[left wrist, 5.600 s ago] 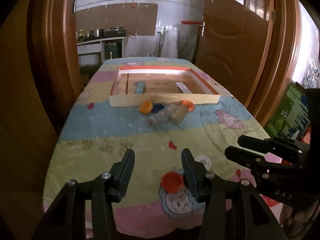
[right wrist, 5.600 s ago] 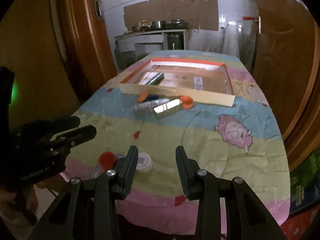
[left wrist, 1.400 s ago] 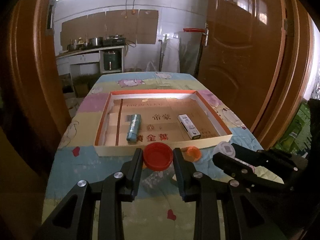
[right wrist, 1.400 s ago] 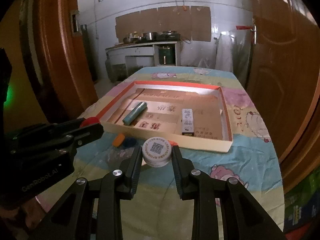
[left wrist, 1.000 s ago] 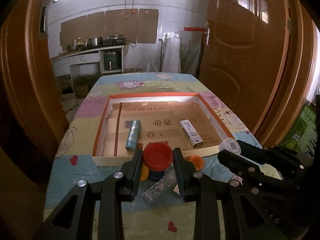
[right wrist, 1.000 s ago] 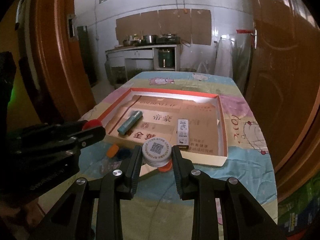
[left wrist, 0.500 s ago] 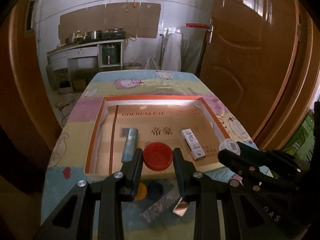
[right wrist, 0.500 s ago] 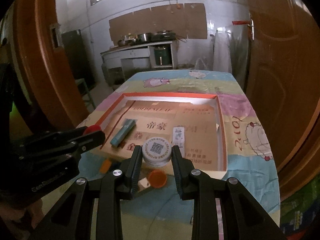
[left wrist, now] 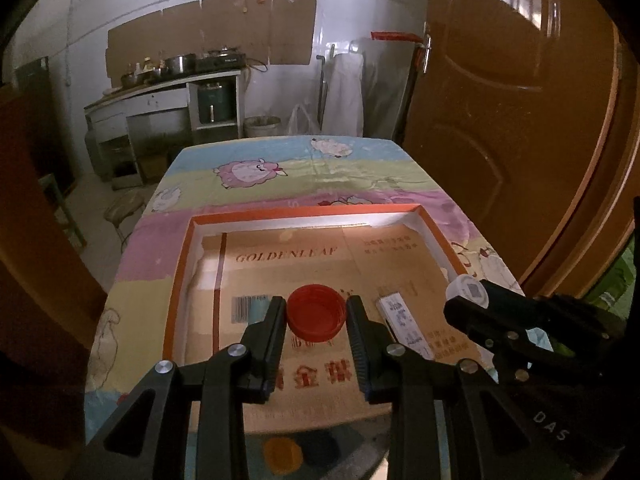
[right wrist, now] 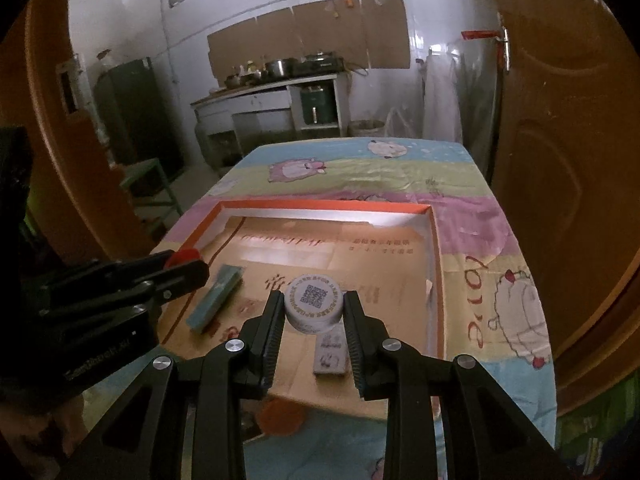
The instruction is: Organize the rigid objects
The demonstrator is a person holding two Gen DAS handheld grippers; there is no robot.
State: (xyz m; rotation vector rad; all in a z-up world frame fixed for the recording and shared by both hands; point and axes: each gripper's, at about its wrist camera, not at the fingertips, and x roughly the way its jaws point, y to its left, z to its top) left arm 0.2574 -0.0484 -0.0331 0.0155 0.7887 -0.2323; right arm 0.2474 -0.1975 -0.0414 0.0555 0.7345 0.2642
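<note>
My left gripper [left wrist: 317,314] is shut on a red bottle cap [left wrist: 316,316], held above the near part of a shallow cardboard tray with an orange rim [left wrist: 182,264]. My right gripper [right wrist: 314,310] is shut on a white cap with a QR code [right wrist: 314,307], over the same tray [right wrist: 435,264]. Inside the tray lie a teal tube [right wrist: 216,302] at the left and a small white box [left wrist: 404,326], which the right wrist view shows [right wrist: 330,354] under the white cap. Each gripper shows in the other's view, at the right [left wrist: 466,296] and left [right wrist: 188,264] edges.
An orange cap [left wrist: 282,454] and a dark blue cap [left wrist: 324,446] lie on the cartoon-print tablecloth [left wrist: 320,176] before the tray's near wall; an orange cap [right wrist: 282,416] shows in the right view. A wooden door [left wrist: 512,120] stands at right, a kitchen counter behind.
Both grippers have carried their caps forward from before the tray's near wall to above its floor. The loose caps on the cloth slid toward the bottom of both views.
</note>
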